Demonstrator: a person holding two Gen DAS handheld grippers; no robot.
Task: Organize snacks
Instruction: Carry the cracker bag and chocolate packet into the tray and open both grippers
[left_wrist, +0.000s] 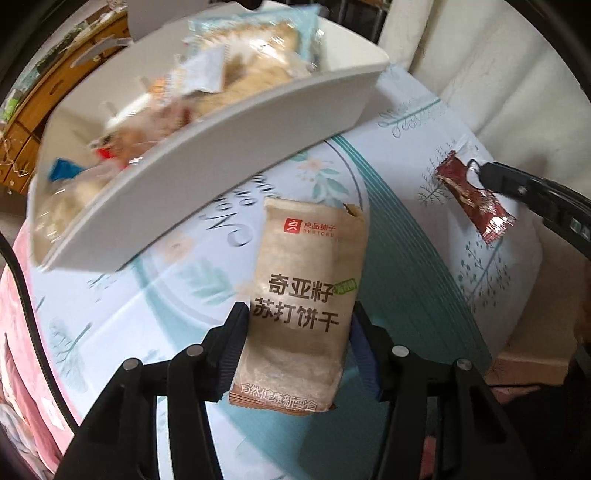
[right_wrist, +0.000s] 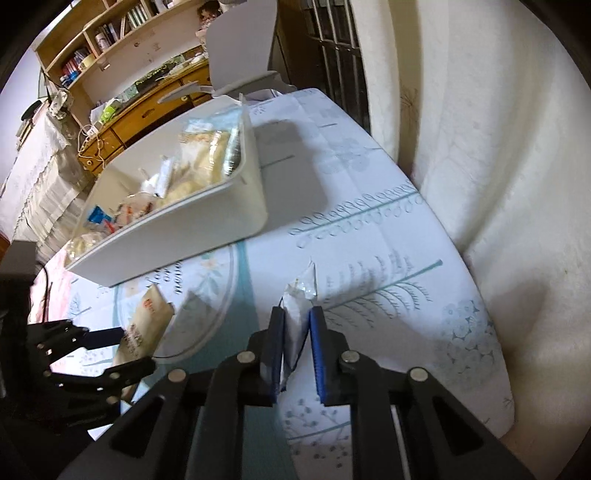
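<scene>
Left gripper (left_wrist: 299, 328) clamps a tan paper-look cracker packet with Chinese print (left_wrist: 303, 295), lifted above the floral white-and-teal tablecloth (left_wrist: 406, 258), in front of the bin. Right gripper (right_wrist: 297, 325) is closed on a small snack sachet, dark red from the left wrist view (left_wrist: 472, 195), silvery-white from its own camera (right_wrist: 299, 317); also off the cloth, right of the cracker packet. White rectangular plastic bin (left_wrist: 207, 184) sits on the table behind both, already loaded with wrapped snacks (left_wrist: 236, 74). Wooden bookshelf (right_wrist: 110, 44) in the background.
</scene>
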